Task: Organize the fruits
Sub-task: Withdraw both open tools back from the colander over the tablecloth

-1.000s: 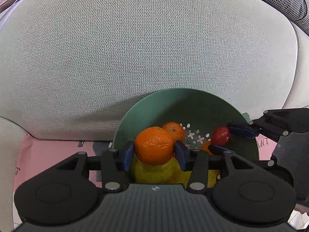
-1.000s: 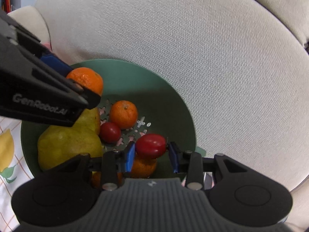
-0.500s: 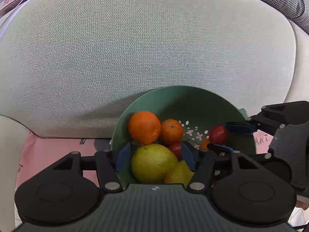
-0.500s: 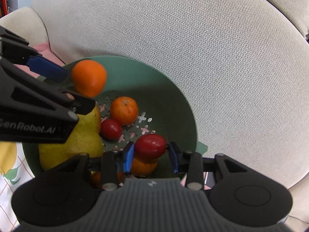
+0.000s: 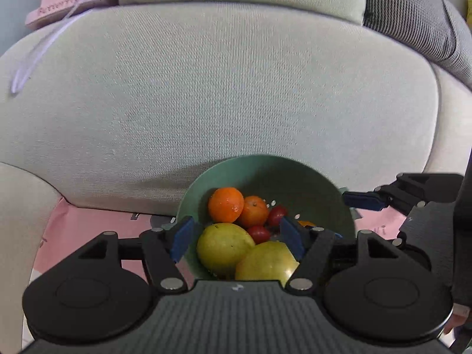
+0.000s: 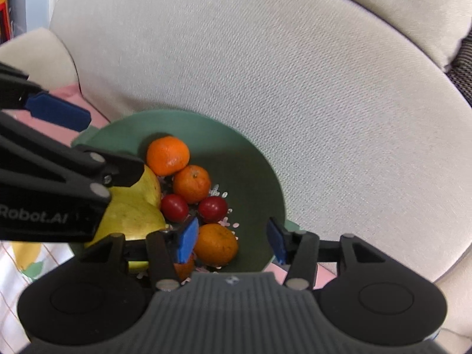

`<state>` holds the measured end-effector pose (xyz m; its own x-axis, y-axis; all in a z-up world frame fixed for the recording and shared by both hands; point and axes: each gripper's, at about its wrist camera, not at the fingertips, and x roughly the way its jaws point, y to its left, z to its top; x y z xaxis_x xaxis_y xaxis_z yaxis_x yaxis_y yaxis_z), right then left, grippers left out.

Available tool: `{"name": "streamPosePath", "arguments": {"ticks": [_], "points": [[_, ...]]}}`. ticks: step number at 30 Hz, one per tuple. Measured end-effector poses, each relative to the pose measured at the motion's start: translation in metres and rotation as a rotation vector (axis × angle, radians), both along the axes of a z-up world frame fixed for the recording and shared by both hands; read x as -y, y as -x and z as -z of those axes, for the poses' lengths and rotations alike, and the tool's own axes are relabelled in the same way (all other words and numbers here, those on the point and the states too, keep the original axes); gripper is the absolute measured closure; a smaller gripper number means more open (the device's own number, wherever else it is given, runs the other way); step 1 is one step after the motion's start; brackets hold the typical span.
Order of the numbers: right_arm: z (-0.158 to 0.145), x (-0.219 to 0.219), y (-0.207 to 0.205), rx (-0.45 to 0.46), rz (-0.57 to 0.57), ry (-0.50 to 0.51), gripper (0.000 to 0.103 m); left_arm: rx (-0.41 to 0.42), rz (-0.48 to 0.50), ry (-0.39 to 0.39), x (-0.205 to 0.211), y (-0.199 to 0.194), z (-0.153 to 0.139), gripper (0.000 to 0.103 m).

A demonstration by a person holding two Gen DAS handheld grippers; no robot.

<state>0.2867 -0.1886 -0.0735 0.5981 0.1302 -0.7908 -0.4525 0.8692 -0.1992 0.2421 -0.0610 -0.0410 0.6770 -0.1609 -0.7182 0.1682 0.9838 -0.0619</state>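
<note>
I see both grippers poised above the green colander (image 6: 259,177), which sits against the grey sofa cushion (image 6: 295,73). My left gripper (image 5: 236,236) is opening its fingers (image 5: 181,237) with nothing pinched; the pears (image 5: 224,246) merely show in the gap below. My right gripper (image 6: 233,237) is opening too, holding nothing, fingers (image 6: 186,242) straddling a mandarin (image 6: 215,244) in the bowl. All fruit lies inside: two mandarins (image 6: 168,155) touching at the far side, two red tomatoes (image 6: 212,208) side by side mid-bowl. The pears' long axis runs roughly toward the left rim. The bowl's right half is bare; cushion crowds its far edge, pink cloth (image 5: 97,224) lies left.
</note>
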Motion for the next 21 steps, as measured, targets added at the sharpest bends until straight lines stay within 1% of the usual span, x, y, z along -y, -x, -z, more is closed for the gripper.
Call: {"name": "streamPosePath", "arguments": {"ticks": [5,10,14,16,18,21], "points": [[-0.014,0.006,0.024,0.049,0.034,-0.058,0.053,0.044,-0.013,0.02,-0.001,0.025,-0.015,0.025],[-0.028,0.013,0.057,0.095,0.09,-0.124,0.051,0.054,-0.022,0.042,-0.003,0.05,-0.023,0.025],[-0.038,0.017,0.09,0.13,0.131,-0.171,0.051,0.059,-0.019,0.039,-0.005,0.069,-0.024,0.025],[-0.039,0.019,0.104,0.147,0.151,-0.183,0.051,0.059,-0.009,0.033,-0.004,0.078,-0.022,0.025],[-0.041,0.021,0.12,0.161,0.181,-0.195,0.046,0.057,0.004,0.025,-0.004,0.086,-0.02,0.025],[-0.042,0.024,0.143,0.17,0.205,-0.209,0.046,0.052,0.01,0.033,-0.006,0.096,-0.015,0.025]]}}
